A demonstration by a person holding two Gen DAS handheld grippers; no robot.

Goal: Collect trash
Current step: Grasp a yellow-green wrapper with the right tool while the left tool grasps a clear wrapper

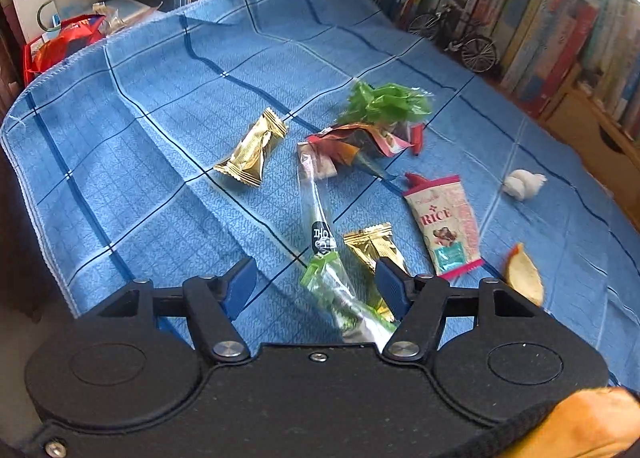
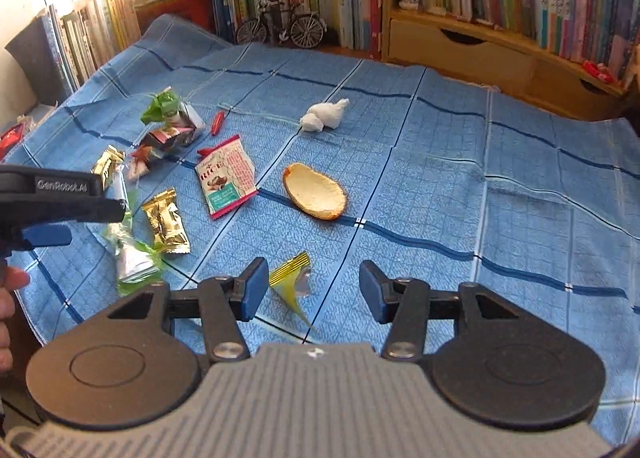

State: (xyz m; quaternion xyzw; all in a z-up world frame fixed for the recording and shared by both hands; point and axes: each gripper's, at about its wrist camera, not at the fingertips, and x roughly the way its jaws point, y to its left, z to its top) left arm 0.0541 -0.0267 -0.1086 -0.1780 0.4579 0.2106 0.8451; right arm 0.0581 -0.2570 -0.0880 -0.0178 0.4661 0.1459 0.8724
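The left tool, half-wide, is straddling the green wrapper at 6 o'clock on the table, so it needs closing next; the right tool is hanging open and empty.

Scattered wrappers, a crumpled tissue and a bread slice flat on blue checked cloth.
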